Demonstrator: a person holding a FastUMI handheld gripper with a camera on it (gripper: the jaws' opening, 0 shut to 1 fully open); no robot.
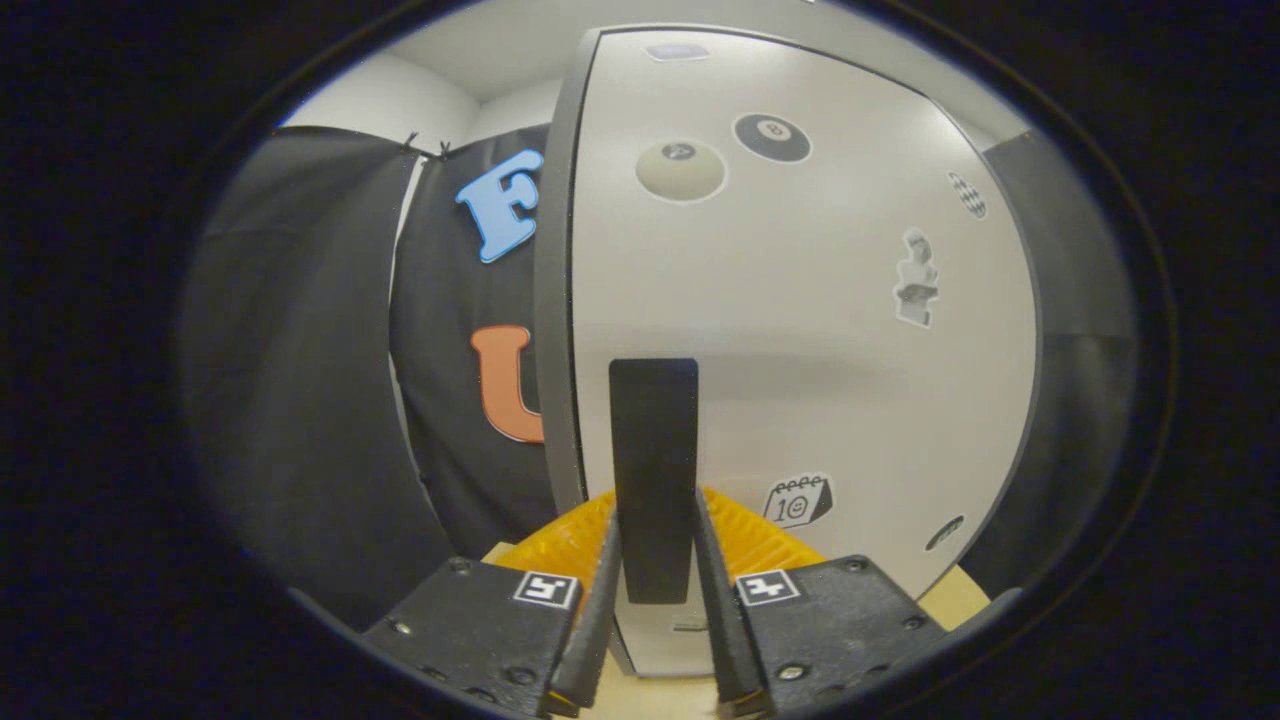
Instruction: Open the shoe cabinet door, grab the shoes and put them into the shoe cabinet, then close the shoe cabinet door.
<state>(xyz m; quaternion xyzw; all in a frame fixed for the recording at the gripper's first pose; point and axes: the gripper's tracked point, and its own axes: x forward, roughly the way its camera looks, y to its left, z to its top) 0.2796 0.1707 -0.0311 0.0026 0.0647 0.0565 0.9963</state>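
The white shoe cabinet door [800, 330] stands upright right in front of me, with several stickers on its face. Its grey left edge [553, 300] shows beside the face. A black vertical handle [653, 440] is fixed low on the door near that edge. My gripper [655, 510] is shut on this handle, one finger pressing on each side of its lower half. The handle's top sticks up above the fingertips.
Black booth cloth [300, 380] hangs to the left of the cabinet, and more dark cloth [1085, 380] hangs past the door's right edge. A pale wooden surface [955, 600] shows under the cabinet, behind my fingers. White room walls rise above the cloth.
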